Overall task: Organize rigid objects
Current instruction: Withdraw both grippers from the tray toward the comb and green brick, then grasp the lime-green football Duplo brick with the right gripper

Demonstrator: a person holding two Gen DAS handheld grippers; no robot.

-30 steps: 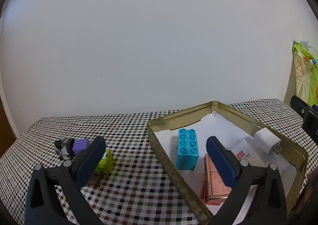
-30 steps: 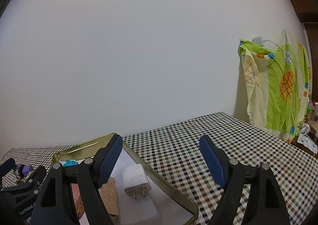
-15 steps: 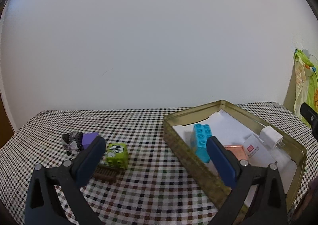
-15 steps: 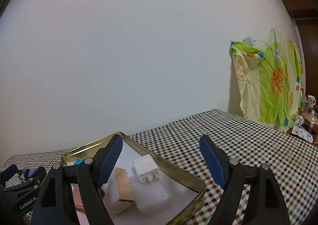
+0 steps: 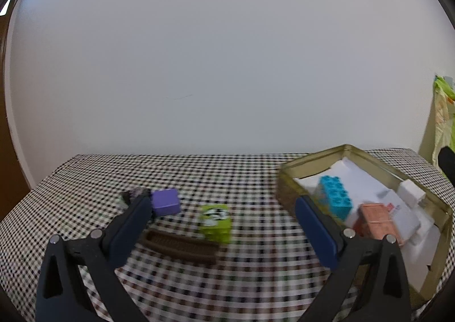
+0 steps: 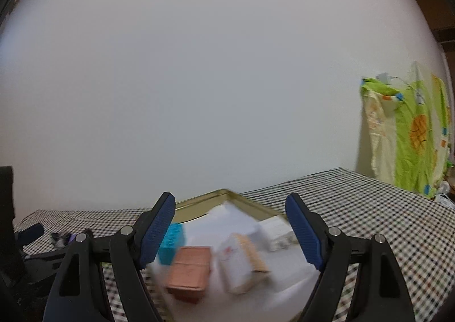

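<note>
A gold tin tray lined with white paper holds a blue brick, a copper-coloured box and a white charger. Left of it on the checked cloth lie a green brick, a purple block, a brown comb and a small grey item. My left gripper is open and empty, facing the green brick. My right gripper is open and empty over the tray, above the copper box, a white-and-tan box, the charger and the blue brick.
The table with its checked cloth stands against a plain white wall. A green and yellow patterned cloth hangs at the right beyond the table. The left gripper's body shows at the left edge of the right wrist view.
My left gripper has swung left, from over the tray to facing the loose pieces. My right gripper has turned left and now looks down over the tray's contents.
</note>
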